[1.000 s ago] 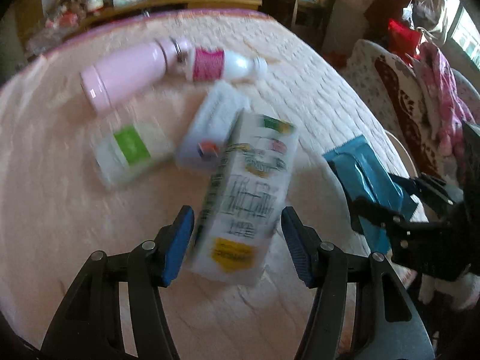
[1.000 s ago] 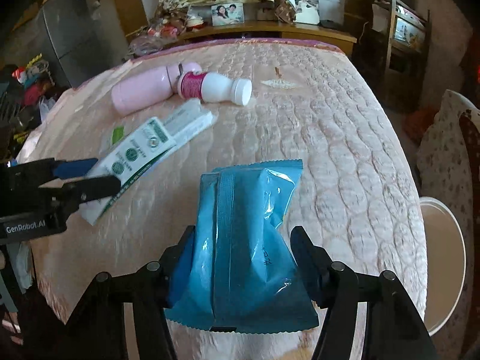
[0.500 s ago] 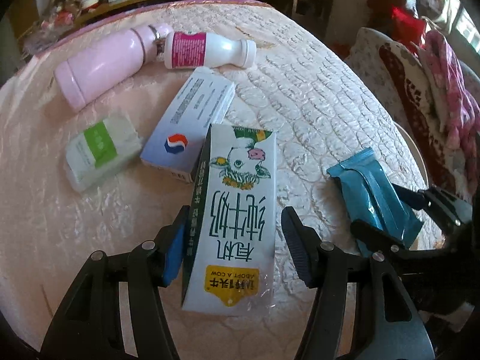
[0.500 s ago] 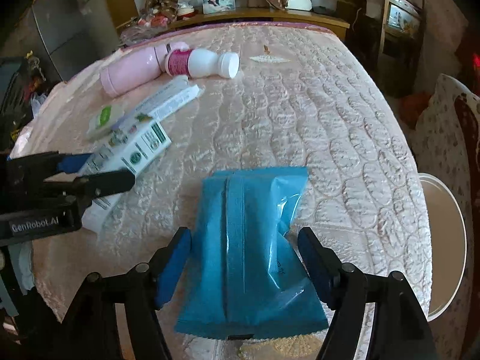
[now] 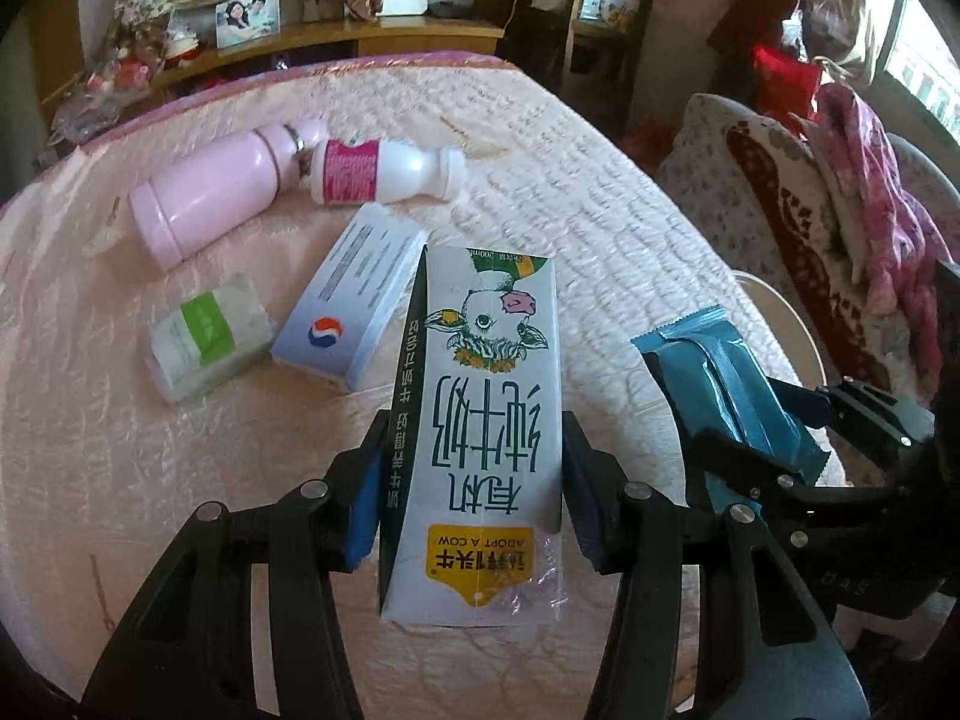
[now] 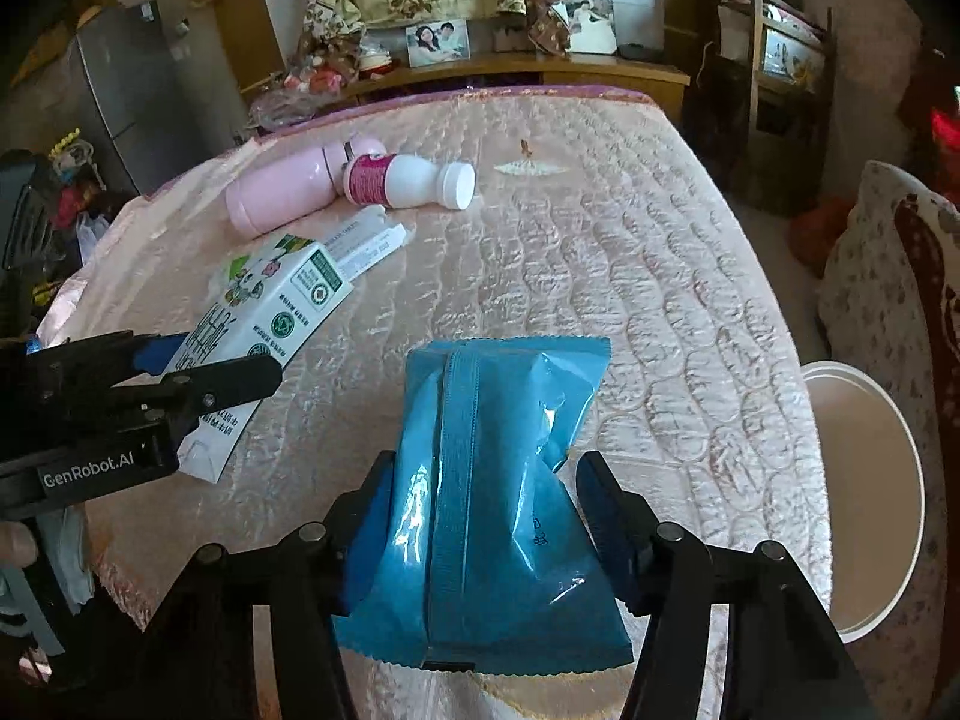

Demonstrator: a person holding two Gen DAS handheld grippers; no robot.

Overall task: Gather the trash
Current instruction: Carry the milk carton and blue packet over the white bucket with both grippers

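Two hand-held grippers carry trash above the quilted bed [image 6: 630,276]: the left hand-held gripper [image 5: 471,492] is clamped on a milk carton [image 5: 480,420], the right hand-held gripper [image 6: 486,516] on a blue wrapper [image 6: 486,480]. Farther off lie a tissue pack [image 5: 207,336], flat box [image 5: 354,312], white bottle [image 5: 384,171] and pink flask [image 5: 204,198].

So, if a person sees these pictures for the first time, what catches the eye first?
First the milk carton with a cow picture, clamped in the left hand-held gripper above the quilted bed. Next the shiny blue packet, held in the right hand-held gripper. Behind them a pink flask lies beside a white bottle.
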